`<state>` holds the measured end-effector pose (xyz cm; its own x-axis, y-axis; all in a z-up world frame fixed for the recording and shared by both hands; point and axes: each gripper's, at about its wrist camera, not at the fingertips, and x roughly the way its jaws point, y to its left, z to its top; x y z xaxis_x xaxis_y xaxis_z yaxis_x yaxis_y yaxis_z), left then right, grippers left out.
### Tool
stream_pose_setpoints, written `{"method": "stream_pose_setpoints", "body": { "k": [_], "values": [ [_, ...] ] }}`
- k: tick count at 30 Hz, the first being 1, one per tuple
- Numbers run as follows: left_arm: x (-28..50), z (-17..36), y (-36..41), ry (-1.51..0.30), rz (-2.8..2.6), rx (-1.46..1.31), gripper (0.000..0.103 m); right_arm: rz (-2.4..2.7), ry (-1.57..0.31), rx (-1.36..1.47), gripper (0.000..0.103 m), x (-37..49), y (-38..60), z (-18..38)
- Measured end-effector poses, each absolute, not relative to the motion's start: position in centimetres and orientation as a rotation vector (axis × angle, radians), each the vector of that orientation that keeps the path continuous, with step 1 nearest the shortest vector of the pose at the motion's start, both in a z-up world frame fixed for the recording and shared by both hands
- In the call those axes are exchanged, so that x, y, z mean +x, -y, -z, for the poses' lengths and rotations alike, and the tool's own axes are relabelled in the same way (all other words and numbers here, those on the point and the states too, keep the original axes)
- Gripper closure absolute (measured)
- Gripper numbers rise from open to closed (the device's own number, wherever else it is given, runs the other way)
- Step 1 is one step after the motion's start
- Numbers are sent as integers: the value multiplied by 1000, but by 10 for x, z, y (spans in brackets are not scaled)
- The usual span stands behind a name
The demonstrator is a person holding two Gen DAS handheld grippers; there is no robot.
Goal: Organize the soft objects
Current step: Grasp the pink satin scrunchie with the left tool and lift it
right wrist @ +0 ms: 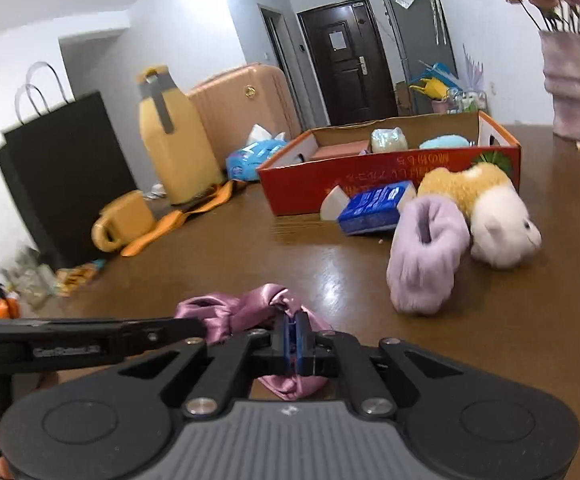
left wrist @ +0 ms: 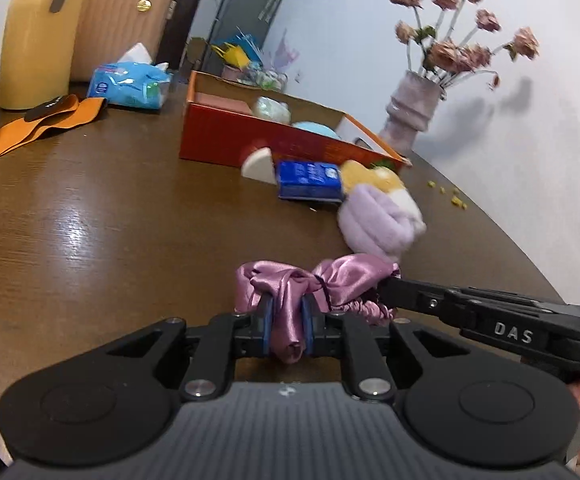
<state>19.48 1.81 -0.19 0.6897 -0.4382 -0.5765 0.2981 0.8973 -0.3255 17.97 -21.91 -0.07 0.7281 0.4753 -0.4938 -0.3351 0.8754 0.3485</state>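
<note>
— Grippers? Left gripper (left wrist: 286,320) and right gripper (right wrist: 295,336) both have jaws clamped on the pink satin scrunchie (left wrist: 314,280).
— Where? Low over the counter (left wrist: 110,208), orange box (left wrist: 250,136) at twelve o'clock.

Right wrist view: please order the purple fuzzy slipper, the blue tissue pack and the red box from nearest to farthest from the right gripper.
From the right gripper:
1. Purple fuzzy slipper, ahead on the right.
2. Blue tissue pack, behind the slipper.
3. Red box, at the back.
</note>
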Motion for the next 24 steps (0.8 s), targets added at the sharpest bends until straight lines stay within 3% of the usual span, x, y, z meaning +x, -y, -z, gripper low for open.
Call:
{"method": "stream_pose_setpoints", "body": {
  "k": [3, 6, 7, 13, 15, 17, 19, 24],
  "values": [
    [182, -8, -11, -692, 464, -180, 84, -464, -584, 280, 99, 166, 233, -8],
    [174, -10, -4, -670, 453, -134, 50, -429, -607, 301, 97, 170, 243, -2],
    [172, -9, -2, -658, 447, -124, 46, -410, -616, 294, 96, 173, 243, 2],
    [176, 3, 2, -670, 480, -95, 36, -391, -631, 313, 93, 181, 246, 14],
    [182, 9, 3, -690, 466, -81, 36, -386, -637, 319, 92, 184, 245, 17],
    [187, 13, 0, -702, 456, -100, 45, -383, -648, 325, 92, 187, 246, 21],
    [193, 15, -5, -704, 488, -139, 63, -381, -656, 328, 91, 189, 246, 23],
    [202, 15, -8, -698, 514, -196, 75, -383, -680, 334, 91, 196, 244, 28]
  ]
}}
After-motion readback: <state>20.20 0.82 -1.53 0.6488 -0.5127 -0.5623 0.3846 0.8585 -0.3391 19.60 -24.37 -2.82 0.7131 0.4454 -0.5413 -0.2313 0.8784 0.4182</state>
